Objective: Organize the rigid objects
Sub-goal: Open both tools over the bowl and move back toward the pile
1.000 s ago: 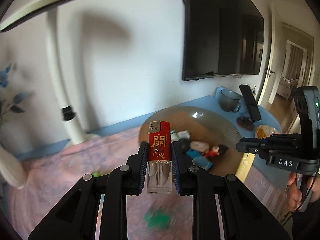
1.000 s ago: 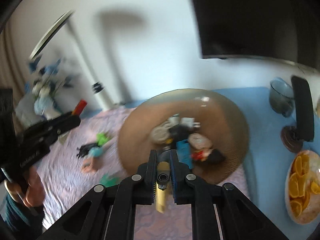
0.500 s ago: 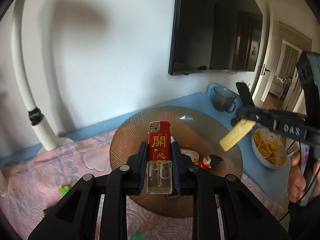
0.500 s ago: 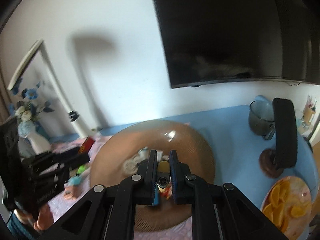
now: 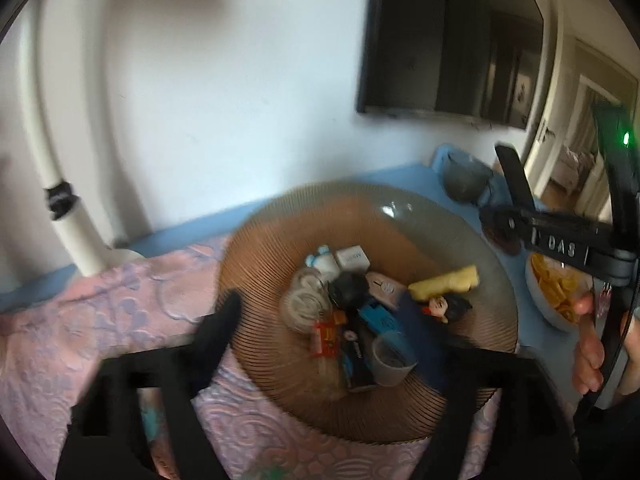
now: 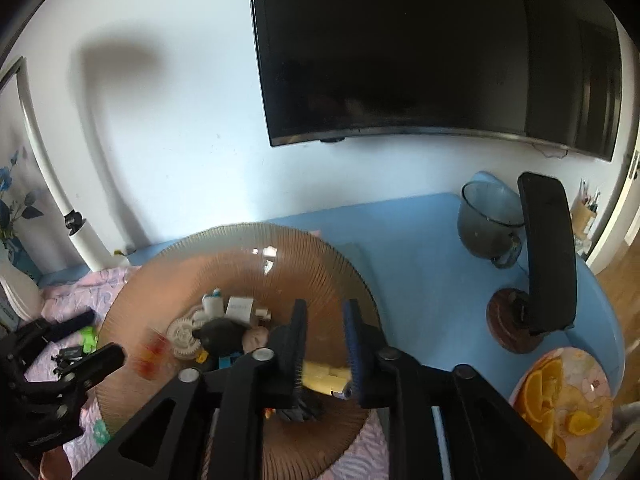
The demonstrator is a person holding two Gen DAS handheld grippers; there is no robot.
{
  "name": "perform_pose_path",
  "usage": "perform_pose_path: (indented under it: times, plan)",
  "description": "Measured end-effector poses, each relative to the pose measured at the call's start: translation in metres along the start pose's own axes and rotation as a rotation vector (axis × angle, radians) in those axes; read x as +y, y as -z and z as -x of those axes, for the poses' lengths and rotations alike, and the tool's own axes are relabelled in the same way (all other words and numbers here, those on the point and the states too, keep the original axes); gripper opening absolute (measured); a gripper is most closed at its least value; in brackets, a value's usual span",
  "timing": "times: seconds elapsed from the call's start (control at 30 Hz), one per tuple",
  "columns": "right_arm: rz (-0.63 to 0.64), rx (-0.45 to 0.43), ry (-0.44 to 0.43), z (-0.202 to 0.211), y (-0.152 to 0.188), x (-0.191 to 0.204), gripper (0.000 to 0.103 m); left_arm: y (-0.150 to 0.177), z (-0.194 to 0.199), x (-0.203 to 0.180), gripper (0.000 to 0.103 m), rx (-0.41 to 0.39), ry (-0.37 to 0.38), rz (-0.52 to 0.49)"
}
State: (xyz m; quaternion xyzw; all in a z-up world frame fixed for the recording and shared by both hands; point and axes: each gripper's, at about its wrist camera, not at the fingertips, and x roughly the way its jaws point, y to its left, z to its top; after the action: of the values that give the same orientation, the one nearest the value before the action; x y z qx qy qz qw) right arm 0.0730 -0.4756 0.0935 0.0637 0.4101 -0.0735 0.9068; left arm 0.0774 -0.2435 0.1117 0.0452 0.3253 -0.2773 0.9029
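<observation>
A ribbed amber glass plate holds several small things. My left gripper hangs over its near side with its jaws opening wide and nothing between them. The red lighter lies free on the plate below it and shows as a red blur in the right wrist view. My right gripper is over the plate's right side, jaws opening. The yellow lighter lies loose on the plate under them, clear of the pads. The right gripper also shows at the right of the left wrist view.
A grey glass cup, a black phone on a round stand and a dish of orange slices stand on the blue table to the right. A pink cloth with a green toy lies left. A white lamp post rises behind.
Both grippers came in over the plate and opened. The red lighter left the left jaws and the yellow lighter left the right jaws; both now lie on the plate.
</observation>
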Motion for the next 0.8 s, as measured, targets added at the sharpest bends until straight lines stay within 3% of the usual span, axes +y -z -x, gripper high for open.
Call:
perform_pose_path:
  times: [0.13,0.2,0.33,0.4,0.5,0.63,0.8]
  plan:
    - [-0.036,-0.008,-0.044,0.021,0.006,-0.004,0.024,0.005,0.038,0.021,0.084,-0.042,-0.018,0.037]
    - [-0.042,-0.019,-0.074,0.035,0.01,0.0,0.032,0.012,0.059,0.033,0.084,-0.062,-0.041,0.048]
    - [0.01,-0.06,-0.146,0.071,0.019,0.034,0.047,0.038,0.108,0.067,0.086,-0.098,-0.108,0.109]
    - [0.053,-0.071,-0.214,0.088,0.028,0.062,0.058,0.056,0.127,0.09,0.093,-0.093,-0.138,0.167]
    - [0.113,-0.06,-0.317,0.101,0.045,0.101,0.059,0.087,0.144,0.123,0.095,-0.067,-0.161,0.268]
    - [0.197,0.006,-0.411,0.095,0.083,0.161,0.061,0.131,0.142,0.155,0.094,-0.009,-0.269,0.355]
    - [0.329,0.086,-0.355,0.054,0.138,0.215,0.063,0.175,0.124,0.176,0.094,0.055,-0.352,0.391]
